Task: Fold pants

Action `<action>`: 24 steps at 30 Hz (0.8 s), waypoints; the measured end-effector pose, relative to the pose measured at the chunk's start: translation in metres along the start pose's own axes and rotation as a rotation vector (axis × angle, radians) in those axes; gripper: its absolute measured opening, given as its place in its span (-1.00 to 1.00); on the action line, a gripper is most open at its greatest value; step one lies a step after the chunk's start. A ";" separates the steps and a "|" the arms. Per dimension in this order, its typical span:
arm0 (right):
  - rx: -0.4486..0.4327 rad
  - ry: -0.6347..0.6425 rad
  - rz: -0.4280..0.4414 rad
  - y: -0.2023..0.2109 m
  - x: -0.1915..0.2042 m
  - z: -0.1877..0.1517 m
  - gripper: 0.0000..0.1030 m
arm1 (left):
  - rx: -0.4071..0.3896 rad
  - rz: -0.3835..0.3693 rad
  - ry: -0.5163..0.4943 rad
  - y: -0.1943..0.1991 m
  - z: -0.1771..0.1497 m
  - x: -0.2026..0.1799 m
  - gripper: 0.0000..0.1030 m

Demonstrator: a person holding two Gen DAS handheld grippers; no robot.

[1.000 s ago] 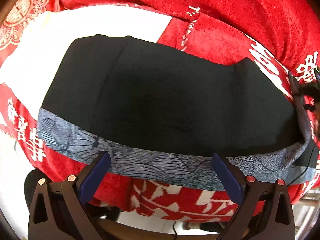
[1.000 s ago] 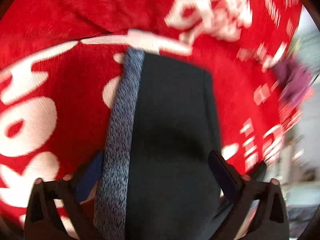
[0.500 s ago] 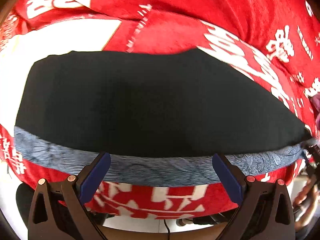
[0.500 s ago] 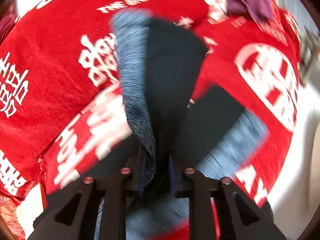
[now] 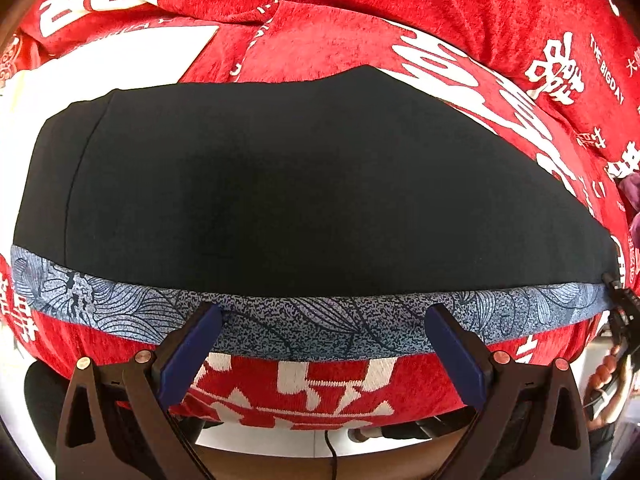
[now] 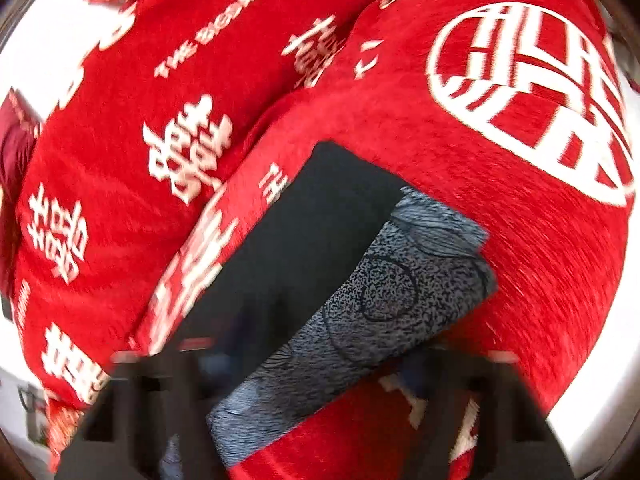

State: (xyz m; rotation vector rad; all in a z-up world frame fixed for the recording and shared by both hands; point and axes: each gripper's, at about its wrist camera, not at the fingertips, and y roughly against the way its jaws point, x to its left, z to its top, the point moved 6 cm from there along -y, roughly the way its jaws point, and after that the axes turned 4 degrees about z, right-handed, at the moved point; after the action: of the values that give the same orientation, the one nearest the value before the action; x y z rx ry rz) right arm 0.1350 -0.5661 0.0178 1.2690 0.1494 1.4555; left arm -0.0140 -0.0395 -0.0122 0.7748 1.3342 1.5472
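My left claw [image 5: 324,344] gapes empty above the pants [image 5: 304,200] waistband [image 5: 320,328]. My right claw [image 6: 304,364], blurred, has just pinched together; whether on fabric, can't tell.

Pants [image 5: 304,184] showing black, waistband [image 5: 320,328] wearing blue-grey speckle with dark floral linework. Blanket [image 5: 400,12] running red under white characters. Gripper pads [image 5: 456,356] showing navy.
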 end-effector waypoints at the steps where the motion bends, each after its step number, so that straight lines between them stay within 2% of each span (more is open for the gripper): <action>1: 0.012 0.015 -0.018 -0.002 0.003 0.002 -0.82 | -0.006 0.000 -0.004 0.002 0.000 -0.001 0.98; 7: -0.128 0.222 0.012 0.047 0.075 0.026 -0.85 | -0.038 -0.017 -0.030 0.009 0.006 -0.013 0.98; 9: -0.141 0.243 -0.002 0.045 0.076 0.030 -0.85 | -0.030 -0.020 -0.039 0.006 0.006 -0.018 0.98; 11: -0.090 0.236 -0.090 0.017 0.053 0.030 -0.83 | -0.012 -0.017 -0.054 0.000 0.004 -0.022 0.98; 12: -0.036 0.215 -0.140 -0.001 0.037 0.027 -0.83 | -0.007 -0.011 -0.065 -0.001 0.002 -0.024 0.98; 13: 0.054 0.185 -0.188 -0.025 0.016 0.019 -0.82 | -0.009 -0.008 -0.075 0.000 0.002 -0.025 0.98; 14: 0.030 0.187 -0.165 -0.026 0.013 0.017 -0.79 | -0.016 -0.007 -0.082 0.002 0.002 -0.026 0.98; 15: -0.010 0.217 -0.176 -0.018 0.017 0.018 -0.69 | -0.025 -0.012 -0.083 0.004 0.003 -0.027 0.98; 16: -0.004 0.236 -0.230 -0.012 0.019 0.017 -0.36 | -0.031 -0.019 -0.080 0.006 0.003 -0.027 0.98; 17: -0.010 0.244 -0.293 -0.004 0.020 0.017 0.19 | -0.035 -0.030 -0.077 0.007 0.005 -0.029 0.98; 18: -0.053 0.248 -0.366 0.009 0.021 0.018 0.45 | -0.037 -0.033 -0.075 0.007 0.006 -0.031 0.98; 19: -0.122 0.255 -0.395 0.024 0.024 0.018 0.62 | -0.038 -0.035 -0.076 0.007 0.008 -0.034 0.98; 21: -0.242 0.296 -0.401 0.051 0.040 0.012 0.62 | -0.037 -0.039 -0.086 0.004 0.013 -0.044 0.98; 24: -0.237 0.475 -0.334 0.054 0.087 -0.014 0.62 | -0.059 -0.052 -0.117 0.000 0.019 -0.069 0.98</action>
State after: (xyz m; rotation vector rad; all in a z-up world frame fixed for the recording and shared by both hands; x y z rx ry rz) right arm 0.1102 -0.5105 0.1015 0.6542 0.4679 1.4081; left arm 0.0290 -0.0951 -0.0006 0.7765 1.2090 1.4711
